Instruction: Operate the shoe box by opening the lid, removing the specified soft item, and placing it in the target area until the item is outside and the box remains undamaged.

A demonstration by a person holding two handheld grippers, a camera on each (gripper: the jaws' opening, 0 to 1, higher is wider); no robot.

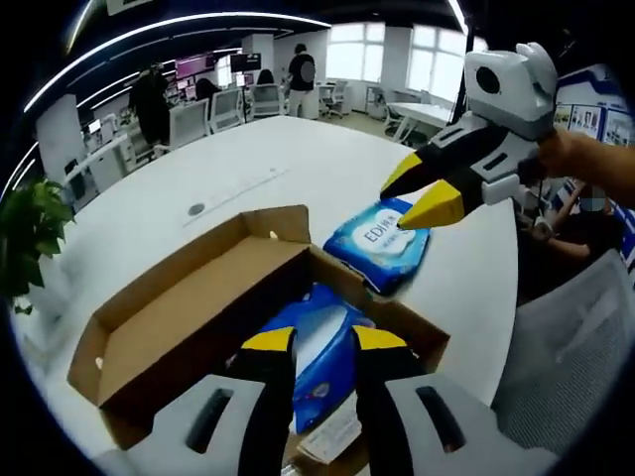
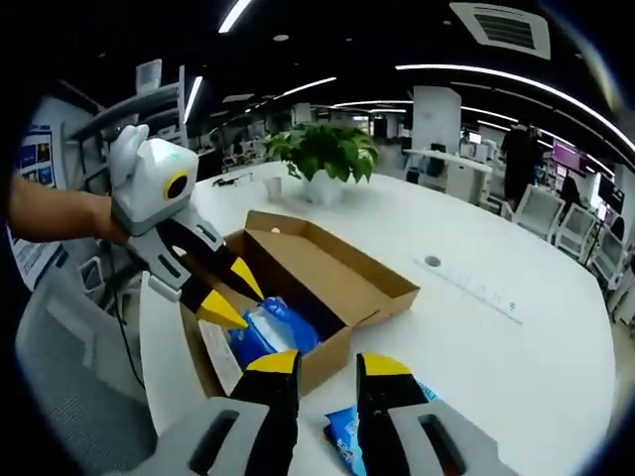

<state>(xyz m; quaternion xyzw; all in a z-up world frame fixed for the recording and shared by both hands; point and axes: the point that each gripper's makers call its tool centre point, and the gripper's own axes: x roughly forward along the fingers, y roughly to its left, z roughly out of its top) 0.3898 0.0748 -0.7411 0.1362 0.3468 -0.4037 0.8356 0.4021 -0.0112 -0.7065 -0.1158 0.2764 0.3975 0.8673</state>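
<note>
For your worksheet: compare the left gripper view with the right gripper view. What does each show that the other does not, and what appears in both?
Left gripper view alone: grey-white office chairs beyond the table and people standing near bright windows.

Right gripper view alone: a white paper cup beside the potted green plant, and a square ceiling vent.

Both: the open brown cardboard shoe box holding a blue soft pack, and another blue pack on the round white table.

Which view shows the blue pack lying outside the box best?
The left gripper view: the blue pack lies whole on the table beside the open box, under the right tongs, label readable. The right gripper view shows just a corner of it, behind those tongs.
</note>
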